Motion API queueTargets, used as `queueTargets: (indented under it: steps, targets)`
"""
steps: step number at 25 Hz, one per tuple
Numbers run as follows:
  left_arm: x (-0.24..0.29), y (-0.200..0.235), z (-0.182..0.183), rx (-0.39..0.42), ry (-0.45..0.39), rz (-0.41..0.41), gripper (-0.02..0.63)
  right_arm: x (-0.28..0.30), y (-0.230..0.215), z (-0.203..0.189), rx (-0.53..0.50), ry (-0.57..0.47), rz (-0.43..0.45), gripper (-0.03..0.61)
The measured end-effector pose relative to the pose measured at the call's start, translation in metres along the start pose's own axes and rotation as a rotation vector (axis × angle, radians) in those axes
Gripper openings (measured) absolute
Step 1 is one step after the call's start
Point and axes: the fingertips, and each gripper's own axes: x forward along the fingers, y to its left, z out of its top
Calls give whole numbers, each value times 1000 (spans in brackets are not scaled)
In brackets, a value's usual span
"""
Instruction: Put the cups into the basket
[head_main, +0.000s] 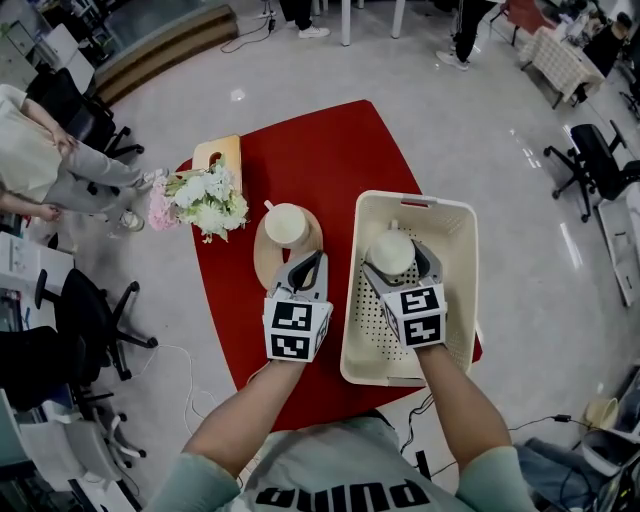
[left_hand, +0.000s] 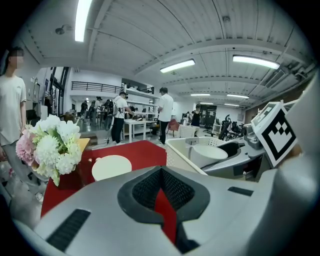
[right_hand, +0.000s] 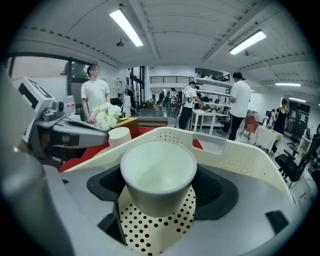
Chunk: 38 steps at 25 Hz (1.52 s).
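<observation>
A cream cup (head_main: 392, 252) (right_hand: 157, 175) sits between the jaws of my right gripper (head_main: 400, 256) (right_hand: 158, 197), which is shut on it. The cup is upright, mouth up, inside the cream perforated basket (head_main: 410, 200) (right_hand: 235, 156), just above its dotted floor. A second cream cup (head_main: 287, 224) (left_hand: 111, 166) (right_hand: 119, 136) stands on a wooden saucer (head_main: 262, 264) on the red cloth (head_main: 320, 150). My left gripper (head_main: 306, 270) (left_hand: 160, 196) hovers at the saucer's near edge, just short of that cup, shut with nothing in it.
A bunch of white and pink flowers (head_main: 205, 200) (left_hand: 50, 147) and a wooden box (head_main: 218, 152) stand at the cloth's left edge. Office chairs (head_main: 90, 310) and people (head_main: 50, 160) surround the table.
</observation>
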Motion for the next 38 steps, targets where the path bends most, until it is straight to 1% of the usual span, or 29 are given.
queueTargets:
  steps: [7,19,24,28,32,38]
  targets:
    - [17,6,-13,-20,35,1,3,24,-7,-21,10,44,-2,394]
    - [23,9,-22,-24,53,-13,3,43,-12,-37,16,70,-17,394]
    - [21,10,-21,-26,52,-16,3,45,-11,-37,0,72,-27,394]
    - [19,13,-21,-29,46,-15,3,48,-8,-38,-19,93,-17,393]
    - [17,15,-21,-33,43,-15,3,49,-6,-37,-18,103,-13,393]
    - [9,11,-14,-29,27,-22,3,34,-6,-32,-15,115,-14,394]
